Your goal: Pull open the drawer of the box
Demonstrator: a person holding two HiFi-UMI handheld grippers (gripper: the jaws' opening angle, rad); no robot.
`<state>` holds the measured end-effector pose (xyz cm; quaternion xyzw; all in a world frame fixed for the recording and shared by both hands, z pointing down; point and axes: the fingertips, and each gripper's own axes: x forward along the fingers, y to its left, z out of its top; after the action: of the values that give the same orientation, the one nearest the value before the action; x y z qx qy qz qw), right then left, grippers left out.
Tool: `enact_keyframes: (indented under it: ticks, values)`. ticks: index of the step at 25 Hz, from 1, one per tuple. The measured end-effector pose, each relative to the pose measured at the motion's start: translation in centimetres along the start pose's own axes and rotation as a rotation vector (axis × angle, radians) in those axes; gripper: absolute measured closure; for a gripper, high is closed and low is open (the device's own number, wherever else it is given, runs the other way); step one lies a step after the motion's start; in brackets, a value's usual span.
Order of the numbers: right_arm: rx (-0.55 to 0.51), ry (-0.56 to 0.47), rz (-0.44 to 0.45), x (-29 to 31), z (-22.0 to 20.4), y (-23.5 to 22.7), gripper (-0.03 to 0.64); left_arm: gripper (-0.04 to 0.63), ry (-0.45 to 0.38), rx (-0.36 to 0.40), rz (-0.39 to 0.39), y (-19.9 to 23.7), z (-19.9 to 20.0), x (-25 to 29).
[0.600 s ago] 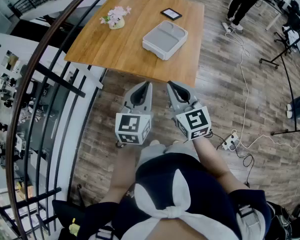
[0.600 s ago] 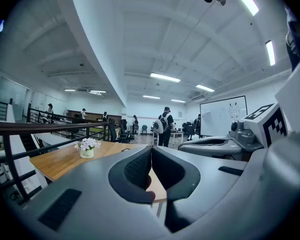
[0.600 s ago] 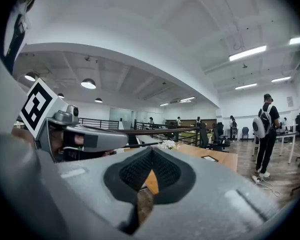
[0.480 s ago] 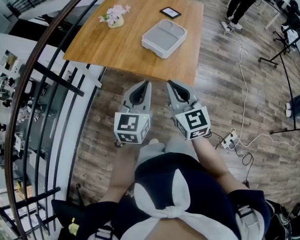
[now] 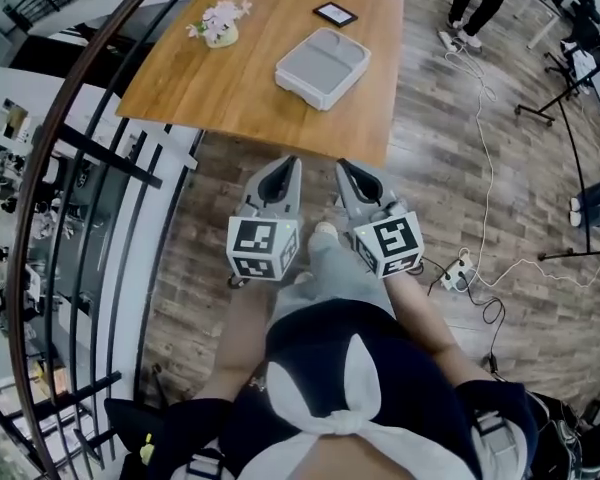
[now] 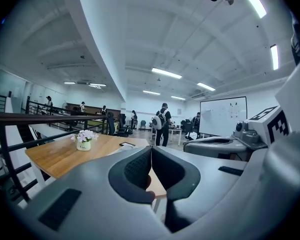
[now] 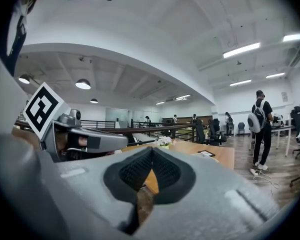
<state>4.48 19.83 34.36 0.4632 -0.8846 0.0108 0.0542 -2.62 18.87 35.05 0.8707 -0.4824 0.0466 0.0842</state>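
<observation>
Wooden table (image 5: pixel 210 88) with flat pale-grey rounded box (image 5: pixel 322 66); left gripper (image 5: pixel 293 162) and right gripper (image 5: pixel 342 166) jaws clenched, empty.

flower pot (image 5: pixel 218 28) and small black frame (image 5: pixel 336 14) on wooden table (image 5: pixel 210 88)

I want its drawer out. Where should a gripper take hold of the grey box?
Probably the pale lower band on the near side of the grey box, coming level from the near edge of the table: the box lies low and flat. No handle shows.
</observation>
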Motion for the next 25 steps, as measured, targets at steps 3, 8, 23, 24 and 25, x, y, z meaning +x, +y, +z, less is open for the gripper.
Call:
enact_keyframes:
  ticks: [3,8,23,24,25]
  values:
    - [0.006,0.006,0.012,1.5,-0.2,-1.3,0.618,0.577,0.018,-0.009,-0.007,0.6,-0.2,1.6]
    - [0.013,0.014,0.034,4.8,0.2,-4.0,0.618,0.577,0.014,-0.065,0.022,2.8,0.7,4.6]
    - [0.007,0.023,0.081,12.3,0.1,-11.1,0.618,0.418,0.008,-0.251,0.072,8.0,1.2,13.6]
    - [0.006,0.023,0.086,12.8,0.0,-11.5,0.618,0.413,0.004,-0.264,0.074,8.3,1.2,14.1]
    - [0.005,0.024,0.093,13.2,-0.1,-11.8,0.618,0.409,0.003,-0.275,0.077,8.5,1.1,14.5]
